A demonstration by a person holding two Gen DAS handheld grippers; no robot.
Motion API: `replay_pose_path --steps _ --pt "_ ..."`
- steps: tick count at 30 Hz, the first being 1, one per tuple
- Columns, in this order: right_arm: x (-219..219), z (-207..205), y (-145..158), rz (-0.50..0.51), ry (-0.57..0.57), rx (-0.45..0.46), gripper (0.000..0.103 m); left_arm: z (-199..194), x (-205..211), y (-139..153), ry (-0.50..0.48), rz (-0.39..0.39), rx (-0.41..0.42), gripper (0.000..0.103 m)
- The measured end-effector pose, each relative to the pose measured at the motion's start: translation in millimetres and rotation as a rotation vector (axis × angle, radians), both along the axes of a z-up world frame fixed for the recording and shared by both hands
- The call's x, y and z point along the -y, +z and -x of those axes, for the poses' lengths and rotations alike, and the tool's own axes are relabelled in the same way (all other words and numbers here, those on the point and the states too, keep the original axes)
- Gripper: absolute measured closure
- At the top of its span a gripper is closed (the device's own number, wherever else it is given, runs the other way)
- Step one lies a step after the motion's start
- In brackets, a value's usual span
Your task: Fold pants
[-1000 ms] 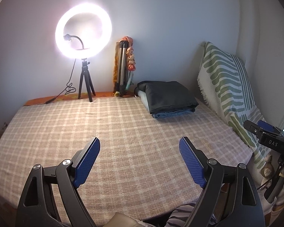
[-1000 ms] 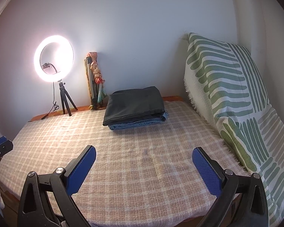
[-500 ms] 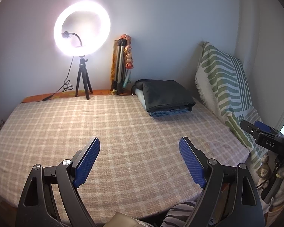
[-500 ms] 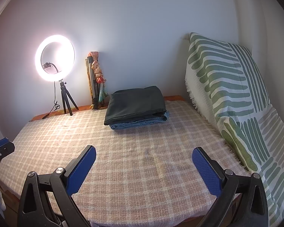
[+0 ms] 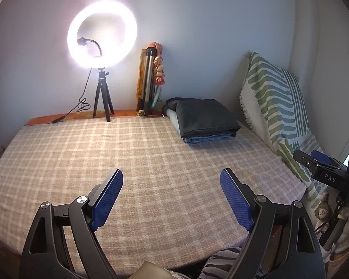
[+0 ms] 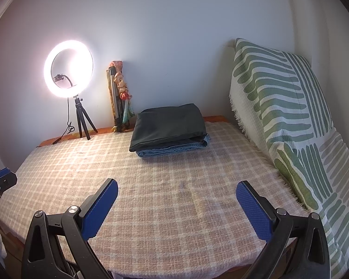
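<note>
Pants lie folded, stacked, soft and limp; grasp an edge; both grippers' fingers gape empty

A home bedroom: a bed under a checked cover, a green-patterned throw draped at its side, folded clothes stacked by a plain wall, with a lit ring light on a small tripod.

Two folded garments in one stack: a dark one on top, a blue denim one beneath. One lit ring light on one small tripod, one folded tripod against the wall. One checked bedcover, one green-patterned throw, two grippers.
</note>
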State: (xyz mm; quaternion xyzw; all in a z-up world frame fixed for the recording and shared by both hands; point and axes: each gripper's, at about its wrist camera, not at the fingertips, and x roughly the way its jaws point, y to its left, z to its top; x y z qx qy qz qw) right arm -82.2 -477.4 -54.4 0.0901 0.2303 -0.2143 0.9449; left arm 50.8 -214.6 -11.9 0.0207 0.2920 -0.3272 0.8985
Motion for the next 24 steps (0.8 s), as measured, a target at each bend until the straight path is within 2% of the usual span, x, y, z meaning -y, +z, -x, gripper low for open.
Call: replay_pose_path --steps 24 --pt "1.8 -5.9 -8.5 -0.016 -0.001 -0.018 0.0 -9.2 -4.6 -14.9 0.03 0.008 -0.013 0.017"
